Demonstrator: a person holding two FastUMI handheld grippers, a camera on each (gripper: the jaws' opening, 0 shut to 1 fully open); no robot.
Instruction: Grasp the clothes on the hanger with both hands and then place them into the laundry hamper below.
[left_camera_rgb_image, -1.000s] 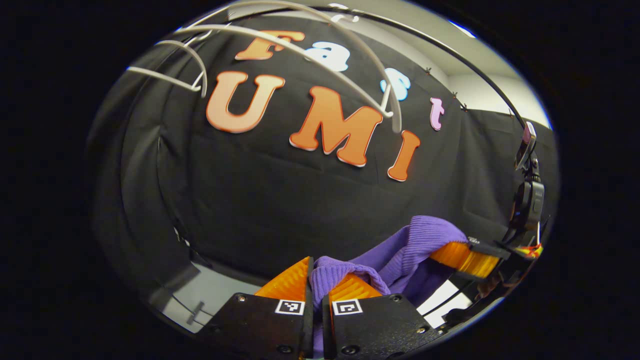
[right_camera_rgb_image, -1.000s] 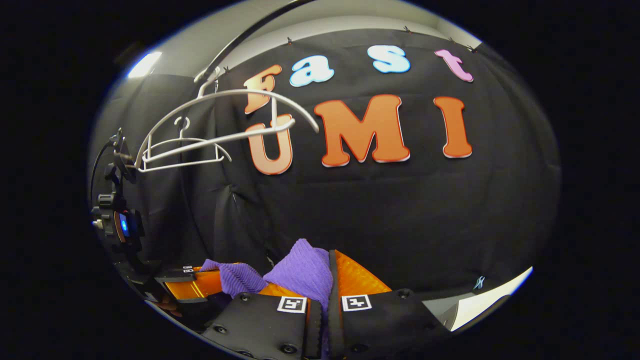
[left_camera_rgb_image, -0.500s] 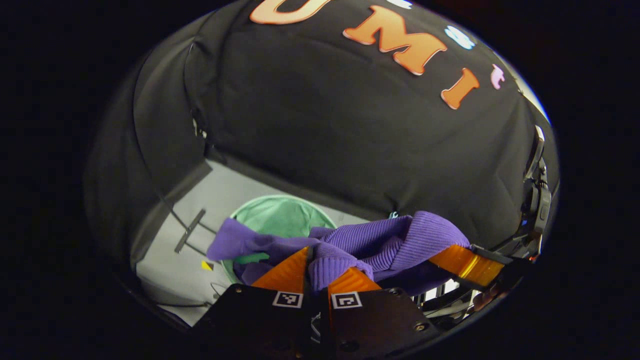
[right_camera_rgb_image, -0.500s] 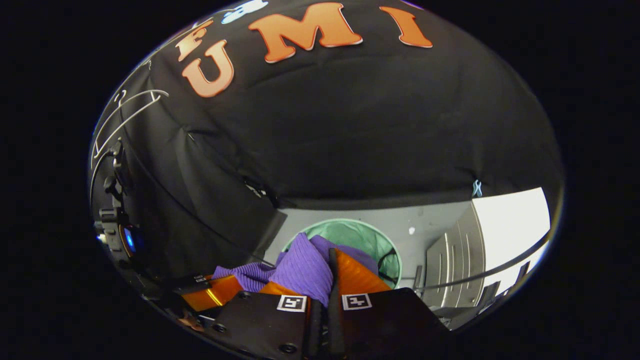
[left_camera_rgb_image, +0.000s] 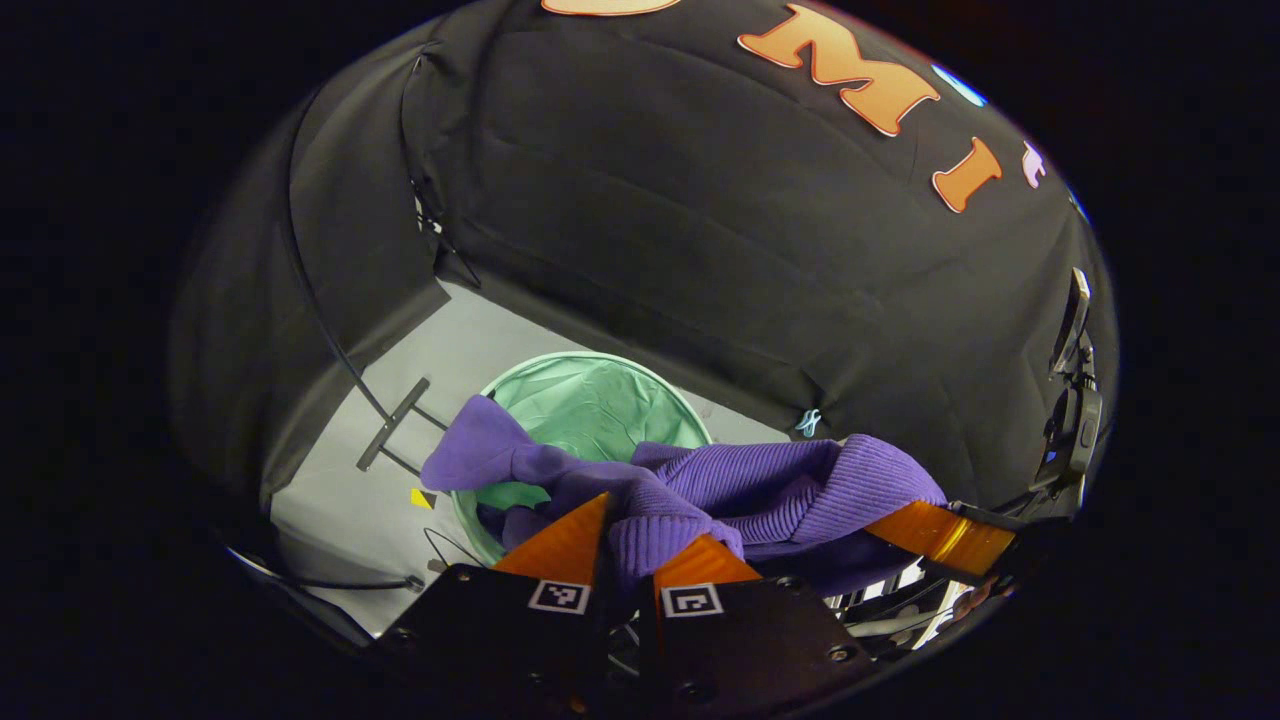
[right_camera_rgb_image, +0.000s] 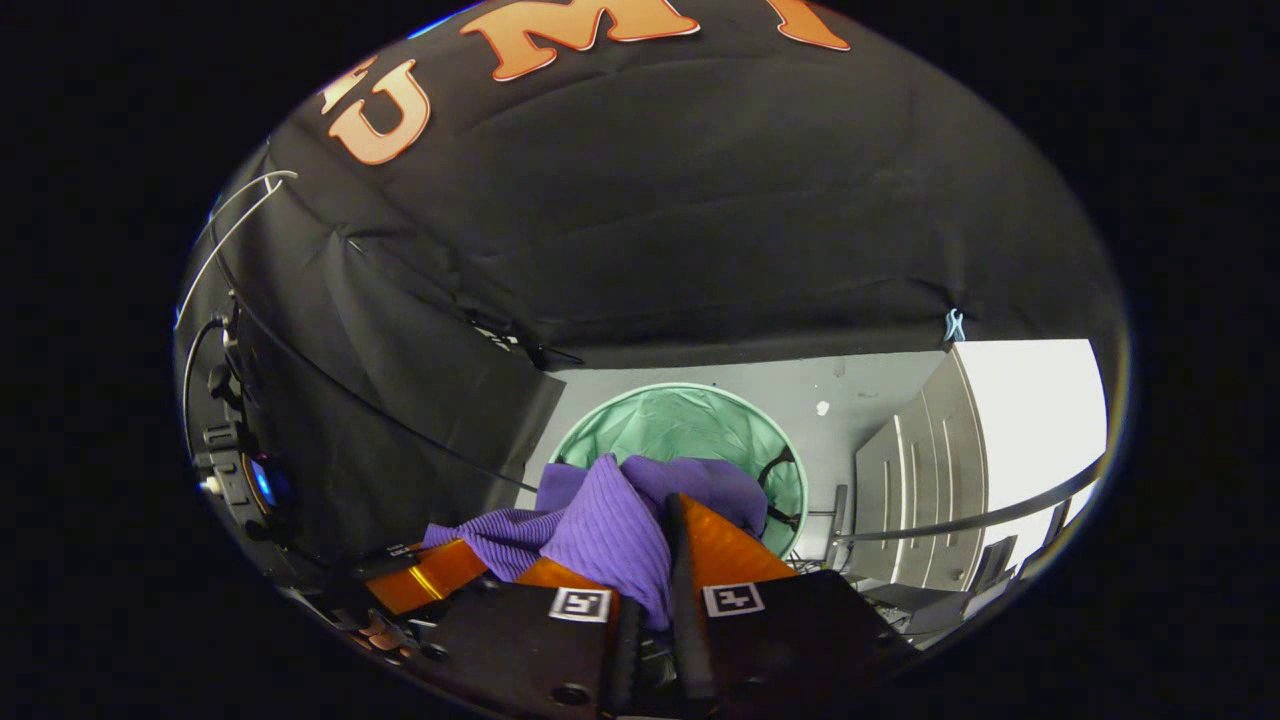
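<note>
Purple garment (left_camera_rgb_image: 740, 480) pinched by both hand-held grippers (left_camera_rgb_image: 628, 545) (right_camera_rgb_image: 655, 560), hiding green hamper's (right_camera_rgb_image: 690, 425) near rim.

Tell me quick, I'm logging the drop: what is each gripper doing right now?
Left gripper: shut on the purple sweater, above the green hamper.
Right gripper: shut on the purple sweater.

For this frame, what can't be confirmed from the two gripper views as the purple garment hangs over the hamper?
- Purple knit garment: its type and full length; it is bunched, and the left gripper and right gripper cover its lower part in both views.
- Green laundry hamper: its near rim and contents, hidden by the garment.
- White hanger: cut off at the right gripper view's left edge.
</note>
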